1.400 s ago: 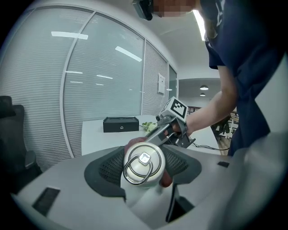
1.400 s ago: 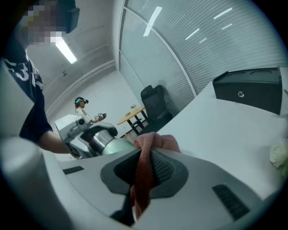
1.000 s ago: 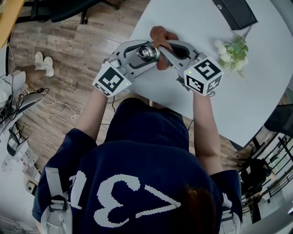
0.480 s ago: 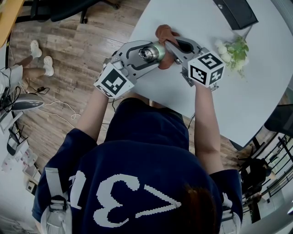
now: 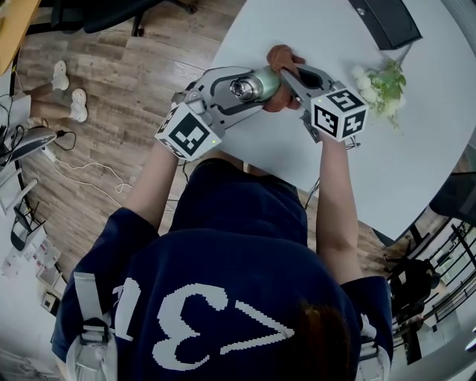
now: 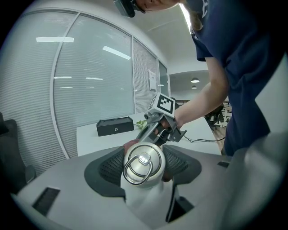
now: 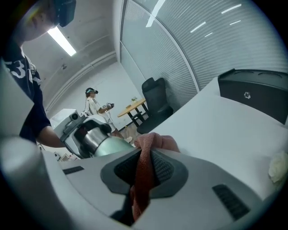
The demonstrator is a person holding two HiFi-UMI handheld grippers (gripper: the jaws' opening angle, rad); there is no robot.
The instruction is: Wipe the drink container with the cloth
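Cloth (image 5: 282, 56) has moved farther over the white table (image 5: 416, 149), beside wood floor (image 5: 111, 82).

Grippers: two, left gripper (image 5: 250, 85) and right gripper (image 5: 288, 76). Marker cubes (image 5: 186, 132): two, one per gripper. Drink container (image 5: 266, 80): one. Cloth (image 5: 282, 56): one. Table (image 5: 320, 160): one. Black box (image 5: 383, 18), upper right: one. Flower bunch (image 5: 381, 83): one. Shoes (image 5: 61, 75), upper left: two.

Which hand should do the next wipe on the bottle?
Right. The right gripper is shut on the cloth, which sits at the far end of the bottle. The left gripper is busy clamping the bottle.
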